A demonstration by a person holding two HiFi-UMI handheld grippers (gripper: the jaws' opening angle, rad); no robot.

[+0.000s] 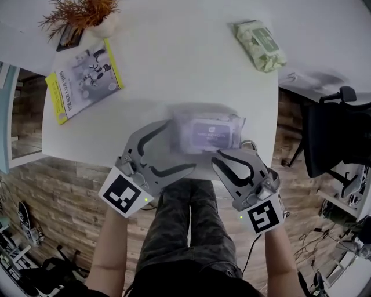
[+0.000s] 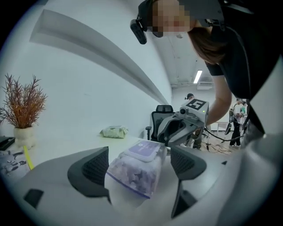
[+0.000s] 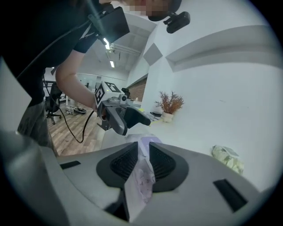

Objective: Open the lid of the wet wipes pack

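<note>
At the near edge of the round-cornered white table (image 1: 174, 58), between the 2 grippers:

Item 1: soft translucent wet wipes pack (image 1: 208, 133) with a purple print. It lies flat on the tabletop, long side across the head view. Its rigid lilac lid (image 2: 143, 150) sits on top and looks flush and shut; no wipe shows.

Item 2: left gripper (image 1: 182, 146). Jaws spread wide, 1 on each side of the pack's left end. The ribbed pads stand clear of the film, so nothing is clamped.

Item 3: right gripper (image 3: 143, 154). Jaws only narrowly apart, with the pack's flat crimped right end between them. The pads seem to stand just off the film rather than pinch it.

Item 4: second wipes pack in pale green (image 1: 259, 45), far right of the table, well apart from item 1 and untouched.

Item 5: yellow-edged printed booklet (image 1: 84, 78), far left, beside a dried rust-coloured plant (image 1: 87, 14) in a white pot.

Item 6: black office chair (image 1: 336, 133), off the table to the right.

Progress, as judged: the pack is placed and both tools are at its ends, but neither grips it. The lid itself is not yet taken; steadying the pack, catching the lid's front lip and lifting it all remain.
</note>
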